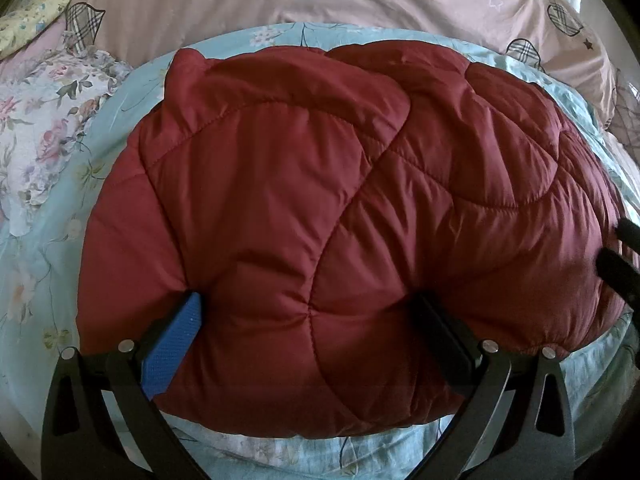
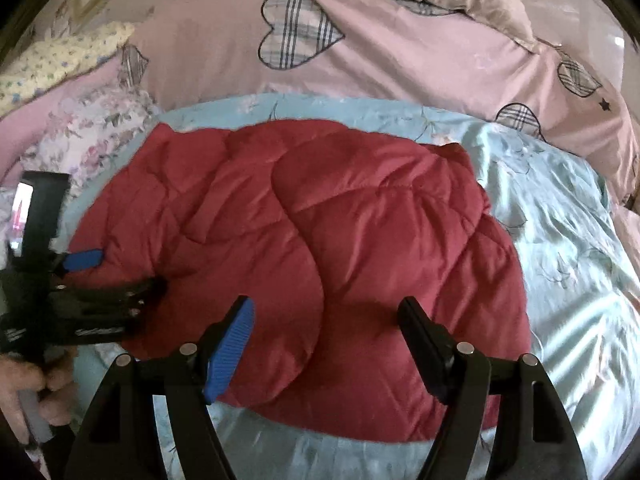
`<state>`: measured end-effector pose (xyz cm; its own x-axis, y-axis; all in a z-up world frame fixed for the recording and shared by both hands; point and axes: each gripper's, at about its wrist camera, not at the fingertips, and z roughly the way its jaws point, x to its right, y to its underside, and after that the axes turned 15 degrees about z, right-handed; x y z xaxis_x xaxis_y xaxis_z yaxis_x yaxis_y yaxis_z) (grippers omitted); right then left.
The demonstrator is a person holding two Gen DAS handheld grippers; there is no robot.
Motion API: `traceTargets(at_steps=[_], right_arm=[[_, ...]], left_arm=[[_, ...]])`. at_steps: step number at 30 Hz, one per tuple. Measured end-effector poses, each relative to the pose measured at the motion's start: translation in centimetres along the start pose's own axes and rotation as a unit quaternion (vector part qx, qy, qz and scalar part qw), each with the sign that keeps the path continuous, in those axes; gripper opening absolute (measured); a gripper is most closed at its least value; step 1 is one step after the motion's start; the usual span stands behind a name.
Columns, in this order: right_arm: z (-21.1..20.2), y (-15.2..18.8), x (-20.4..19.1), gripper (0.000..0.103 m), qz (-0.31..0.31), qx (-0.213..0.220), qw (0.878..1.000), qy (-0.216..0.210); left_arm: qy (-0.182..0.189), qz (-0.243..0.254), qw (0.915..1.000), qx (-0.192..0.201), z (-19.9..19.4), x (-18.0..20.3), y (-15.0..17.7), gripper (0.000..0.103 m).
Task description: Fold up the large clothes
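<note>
While the red jacket (image 1: 340, 220) lies folded into a puffy bundle on the blue sheet (image 1: 60, 260), both grippers sit at its near edge with jaws spread wide, gripping nothing. Left gripper (image 1: 308, 316): blue pad (image 1: 172, 352) presses into the quilting on one side, black finger (image 1: 444, 344) dents it on the other, padding bulging between them. Right gripper (image 2: 326, 320) hovers over the near part of the jacket (image 2: 312, 260), fingers apart; can't tell if they touch the fabric. In the right wrist view the left gripper (image 2: 116, 272) shows at the jacket's left edge, a bare hand (image 2: 28, 396) on its handle. Pink duvet (image 2: 400, 60) with plaid hearts bunched behind the jacket, floral pillow (image 1: 44, 120) to the left.
</note>
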<state>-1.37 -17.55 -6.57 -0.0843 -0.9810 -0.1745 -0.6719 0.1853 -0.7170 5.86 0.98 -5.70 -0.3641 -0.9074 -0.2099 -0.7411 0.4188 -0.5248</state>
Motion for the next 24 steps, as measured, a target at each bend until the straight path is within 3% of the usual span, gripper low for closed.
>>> traceTargets(at_steps=[9, 19, 24], right_arm=[[2.6, -0.2, 3.6, 0.077, 0.050, -0.013, 0.999, -0.007], [2.7, 0.1, 3.8, 0.078, 0.048, -0.002, 0.999, -0.012], [2.6, 0.2, 3.8, 0.078, 0.046, 0.002, 0.999, -0.013]], left_arm=[[-0.014, -0.005, 0.9998, -0.011, -0.5, 0.4, -0.3, 0.103], [-0.030, -0.023, 0.9993, -0.005, -2.5, -0.9, -0.7, 0.103], [-0.027, -0.020, 0.9994, -0.010, -1.0, -1.4, -1.3, 0.103]])
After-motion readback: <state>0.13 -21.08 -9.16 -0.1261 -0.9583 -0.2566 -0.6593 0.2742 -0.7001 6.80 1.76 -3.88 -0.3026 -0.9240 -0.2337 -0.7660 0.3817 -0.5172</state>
